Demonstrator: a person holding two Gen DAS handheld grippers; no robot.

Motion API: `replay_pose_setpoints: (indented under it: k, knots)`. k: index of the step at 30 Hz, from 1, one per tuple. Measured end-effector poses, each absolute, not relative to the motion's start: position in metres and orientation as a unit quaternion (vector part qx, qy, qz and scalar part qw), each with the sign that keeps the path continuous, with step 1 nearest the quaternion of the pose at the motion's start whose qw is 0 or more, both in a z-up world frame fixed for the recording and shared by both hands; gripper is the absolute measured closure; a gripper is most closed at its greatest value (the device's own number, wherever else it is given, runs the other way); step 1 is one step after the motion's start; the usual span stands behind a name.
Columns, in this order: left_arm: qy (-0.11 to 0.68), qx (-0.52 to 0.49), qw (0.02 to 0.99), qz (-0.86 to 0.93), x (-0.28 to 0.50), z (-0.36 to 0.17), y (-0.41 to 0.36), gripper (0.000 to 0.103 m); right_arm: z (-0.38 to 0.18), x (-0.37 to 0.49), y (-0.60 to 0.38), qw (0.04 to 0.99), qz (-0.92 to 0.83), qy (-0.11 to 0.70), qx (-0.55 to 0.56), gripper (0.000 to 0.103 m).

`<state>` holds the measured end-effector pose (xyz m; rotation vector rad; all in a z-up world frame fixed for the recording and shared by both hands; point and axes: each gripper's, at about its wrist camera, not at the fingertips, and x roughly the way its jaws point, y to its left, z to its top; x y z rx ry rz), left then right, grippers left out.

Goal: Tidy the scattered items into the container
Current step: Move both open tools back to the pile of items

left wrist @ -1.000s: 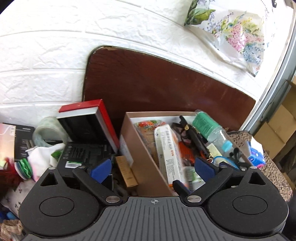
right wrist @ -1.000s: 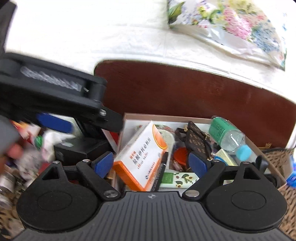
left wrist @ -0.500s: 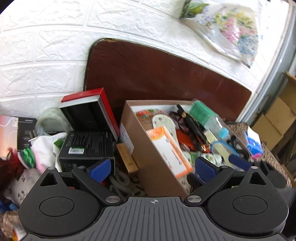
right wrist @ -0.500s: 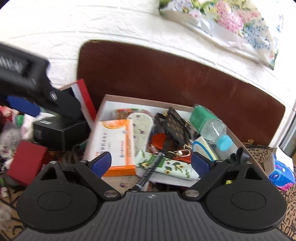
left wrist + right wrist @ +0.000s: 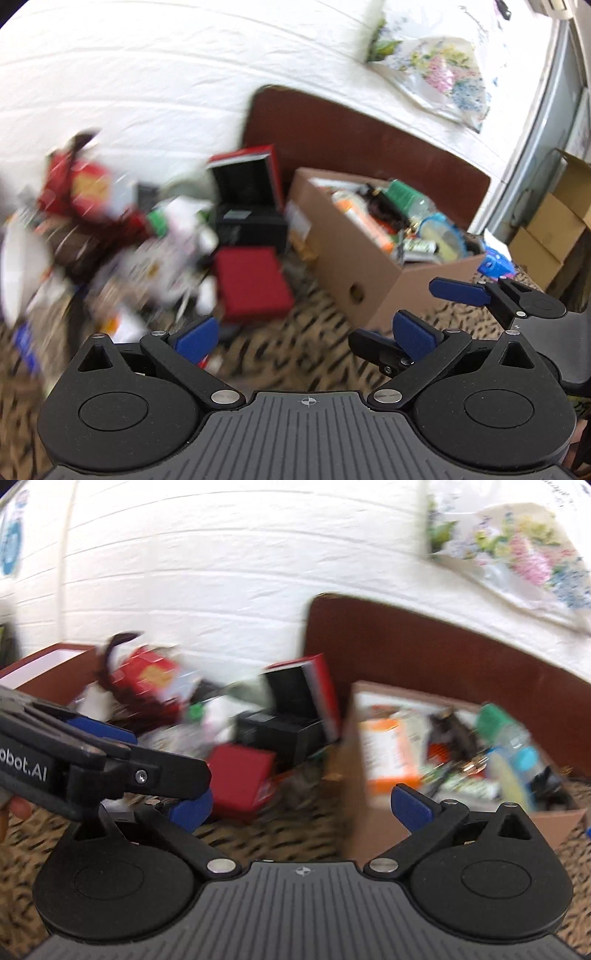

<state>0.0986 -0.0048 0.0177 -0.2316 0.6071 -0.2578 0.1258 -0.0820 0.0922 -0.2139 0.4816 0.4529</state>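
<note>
Both tools hang back from the clutter, presumably to pick the next target. The left gripper (image 5: 308, 334) is spread wide and empty; the right gripper (image 5: 303, 805) likewise. The cardboard box (image 5: 373, 266), right of centre, is already packed. A red box (image 5: 251, 282) lies left of it on the patterned cloth (image 5: 295, 354).

Left wrist view: whole left half motion-blurred; the pile of scattered items (image 5: 110, 236) at mid left smears together, single things can't be told apart, labels unreadable. Contents of the cardboard box (image 5: 373, 258) at center right too small & soft to name for sure. Right tongs (image 5: 436, 317) at lower right partly cut by frame edge. Right wrist view: blurred throughout; left tongs (image 5: 122, 753) enter from left edge, body cut off, print reads only "obot.AI". Box's right corner runs out of frame.
</note>
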Motion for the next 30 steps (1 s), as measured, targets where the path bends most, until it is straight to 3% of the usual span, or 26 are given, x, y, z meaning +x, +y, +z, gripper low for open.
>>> replay_pose_setpoints:
  k: [12,24,30]
  knots:
    - [0.362,-0.139,0.921,-0.046,0.023,-0.049,0.056,0.0,0.023,0.057,-0.022,0.894,0.29,0.323,-0.106,0.001]
    - [0.349,-0.163,0.923,0.013,0.033,-0.055,0.105,0.002,0.024,0.064,0.003,0.893,0.3,0.323,-0.096,0.001]
    - [0.349,-0.18,0.919,0.025,0.055,-0.058,0.126,0.007,0.02,0.083,0.015,0.89,0.297,0.334,-0.094,0.013]
